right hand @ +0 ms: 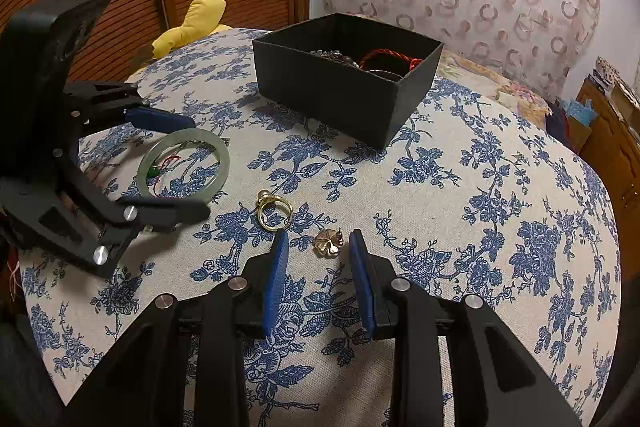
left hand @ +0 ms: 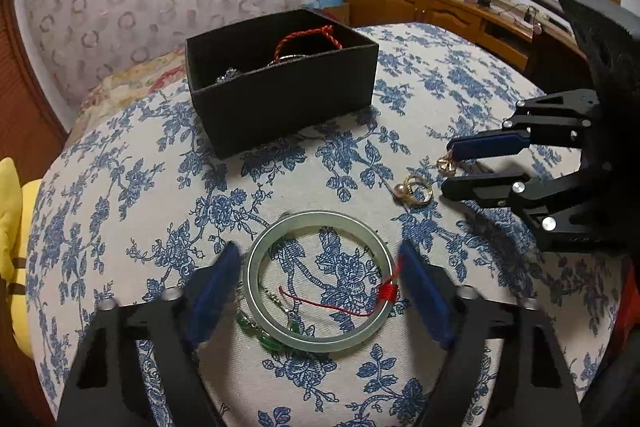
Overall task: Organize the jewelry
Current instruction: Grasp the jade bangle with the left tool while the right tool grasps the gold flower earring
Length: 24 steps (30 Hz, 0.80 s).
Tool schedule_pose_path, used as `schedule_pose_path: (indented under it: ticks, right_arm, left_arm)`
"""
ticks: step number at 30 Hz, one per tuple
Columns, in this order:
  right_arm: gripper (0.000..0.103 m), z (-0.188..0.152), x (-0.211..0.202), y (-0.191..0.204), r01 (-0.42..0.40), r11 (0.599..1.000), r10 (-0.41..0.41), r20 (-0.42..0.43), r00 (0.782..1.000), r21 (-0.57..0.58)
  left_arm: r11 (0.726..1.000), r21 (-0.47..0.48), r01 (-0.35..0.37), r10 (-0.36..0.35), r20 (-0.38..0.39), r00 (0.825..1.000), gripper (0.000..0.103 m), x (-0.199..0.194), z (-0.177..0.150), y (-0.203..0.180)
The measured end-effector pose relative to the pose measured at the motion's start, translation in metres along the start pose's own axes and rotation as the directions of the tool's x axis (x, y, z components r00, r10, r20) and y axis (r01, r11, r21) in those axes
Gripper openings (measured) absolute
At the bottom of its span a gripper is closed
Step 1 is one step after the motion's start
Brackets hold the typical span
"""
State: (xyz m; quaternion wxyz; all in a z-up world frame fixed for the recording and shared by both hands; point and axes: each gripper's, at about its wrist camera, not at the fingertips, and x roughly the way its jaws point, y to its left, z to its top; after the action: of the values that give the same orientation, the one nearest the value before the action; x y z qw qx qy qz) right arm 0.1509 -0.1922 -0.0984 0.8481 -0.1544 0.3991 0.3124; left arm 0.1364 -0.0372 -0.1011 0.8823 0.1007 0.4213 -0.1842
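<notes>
A pale green jade bangle (left hand: 318,281) with a red cord lies on the blue-flowered cloth, between the open fingers of my left gripper (left hand: 320,255); it also shows in the right wrist view (right hand: 184,165). A green bead pendant (left hand: 260,335) lies under its near edge. A gold ring with a pearl (right hand: 274,213) and a small gold flower charm (right hand: 329,244) lie near my right gripper (right hand: 319,237), which is open with the charm between its fingertips. A black box (left hand: 280,83) at the back holds a red cord bracelet (left hand: 308,41) and silver pieces.
The round table (right hand: 500,187) is covered with a blue floral cloth. A yellow cushion (right hand: 192,25) lies beyond its far left edge. A wooden cabinet (left hand: 440,11) with clutter stands by the wall behind.
</notes>
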Motion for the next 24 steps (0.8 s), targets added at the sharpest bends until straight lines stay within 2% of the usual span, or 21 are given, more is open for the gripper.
schedule_pose_path:
  ticks: [13,14,16,17,24]
  right_arm:
    - [0.034,0.003,0.003,0.0,-0.005,1.0,0.005,-0.008,1.0,-0.008]
    - [0.033,0.004,0.004,0.0,-0.004,1.0,0.003,-0.009,1.0,-0.012]
    - [0.025,0.006,0.004,0.0,-0.008,1.0,0.008,-0.01,1.0,-0.019]
    - [0.017,0.006,0.004,0.0,-0.009,1.0,0.008,-0.012,1.0,-0.022]
    - [0.016,0.005,-0.007,-0.001,0.02,0.999,-0.02,0.009,1.0,-0.037]
  left_arm:
    - [0.998,-0.045,-0.035,0.038,0.069,0.997,0.069,-0.022,-0.002,0.004]
    - [0.998,-0.048,-0.034,0.037,0.075,0.996,0.069,-0.024,-0.001,0.004]
    - [0.998,-0.053,-0.032,0.036,0.081,0.996,0.069,-0.026,0.0,0.005]
    - [0.998,-0.056,-0.031,0.035,0.083,0.996,0.069,-0.027,0.001,0.005]
    - [0.997,-0.067,-0.031,0.038,0.107,0.994,0.069,-0.034,0.008,0.005]
